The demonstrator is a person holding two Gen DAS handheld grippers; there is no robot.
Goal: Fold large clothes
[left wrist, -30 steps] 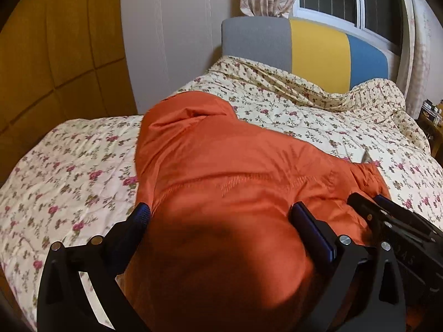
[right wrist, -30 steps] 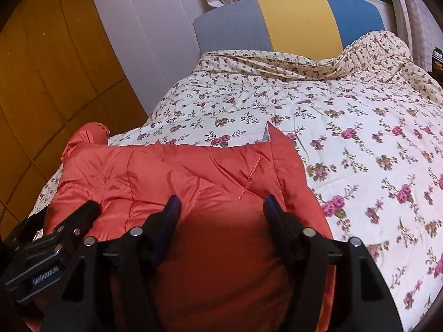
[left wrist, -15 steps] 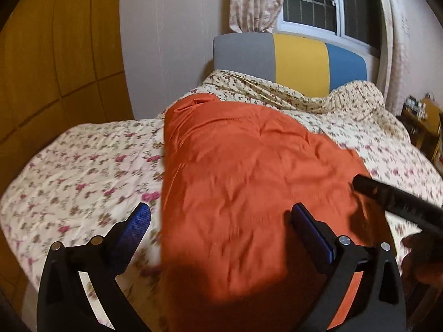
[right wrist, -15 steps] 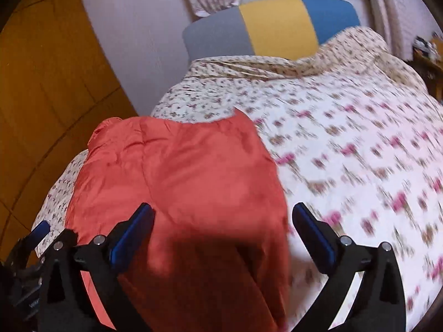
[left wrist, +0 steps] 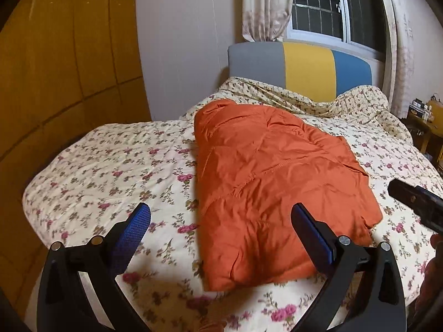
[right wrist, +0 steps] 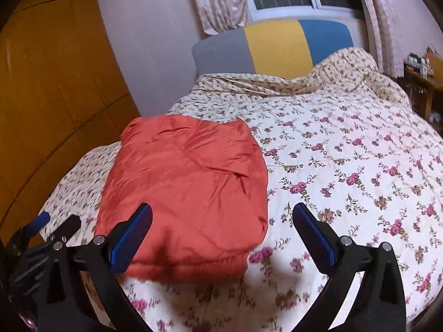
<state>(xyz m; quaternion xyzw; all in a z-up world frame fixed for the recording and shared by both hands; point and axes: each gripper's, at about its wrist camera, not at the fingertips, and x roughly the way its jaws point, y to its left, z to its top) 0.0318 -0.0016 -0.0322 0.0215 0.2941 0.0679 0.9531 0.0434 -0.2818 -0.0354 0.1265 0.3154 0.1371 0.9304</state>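
The left gripper (left wrist: 221, 228) is hovering with its jaws spread wide and gripping nothing; its blue pads (left wrist: 133, 232) are showing bare. The right gripper (right wrist: 221, 228) is likewise hanging with its jaws wide apart and empty. Neither is touching the cloth.

Ahead of the left jaws, an orange padded jacket (left wrist: 271, 182) is lying folded into a rough rectangle on the bed, its near edge sitting between and just beyond the two fingers, closer to the right-hand one. From the right gripper the same jacket (right wrist: 188, 191) is lying ahead and off toward the left finger, which is overlapping its near corner in the view. The fabric is looking puffy and creased, with stitched quilting lines running across it and a bulky fold at the far end.

Under it, a flowered quilt (right wrist: 346, 166) is covering the bed. Farther off, a grey, yellow and blue headboard (left wrist: 301, 66) is standing below a curtained window (left wrist: 318, 8).
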